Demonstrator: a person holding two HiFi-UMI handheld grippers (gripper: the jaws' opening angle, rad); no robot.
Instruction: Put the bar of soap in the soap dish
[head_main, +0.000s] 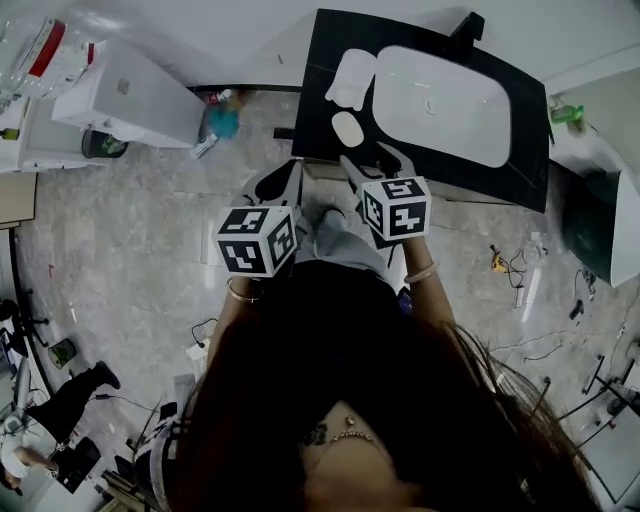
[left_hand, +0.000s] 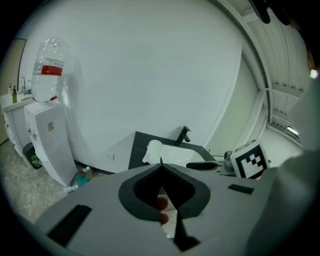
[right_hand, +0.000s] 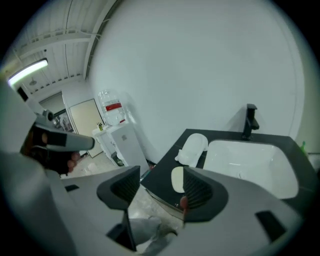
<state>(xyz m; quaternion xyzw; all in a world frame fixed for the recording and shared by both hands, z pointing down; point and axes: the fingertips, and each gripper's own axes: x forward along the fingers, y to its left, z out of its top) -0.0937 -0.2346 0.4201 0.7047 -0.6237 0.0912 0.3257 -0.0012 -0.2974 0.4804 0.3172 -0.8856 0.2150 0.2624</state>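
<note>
A pale oval bar of soap (head_main: 347, 128) (right_hand: 177, 179) lies on the black counter (head_main: 325, 60) near its front left corner. Just behind it sits the white soap dish (head_main: 352, 78) (right_hand: 192, 149) (left_hand: 152, 151), beside the basin. My right gripper (head_main: 372, 158) (right_hand: 160, 175) hovers at the counter's front edge, short of the soap, open with nothing between its jaws. My left gripper (head_main: 280, 180) (left_hand: 161, 167) hangs over the floor left of the counter, its jaws meeting at the tips, empty.
A white basin (head_main: 440, 105) and a black faucet (head_main: 465, 28) fill the counter's right part. A water dispenser (head_main: 130, 95) with a bottle stands at the left wall. Small bottles (head_main: 215, 120) lie on the floor by the counter, cables (head_main: 515, 270) at the right.
</note>
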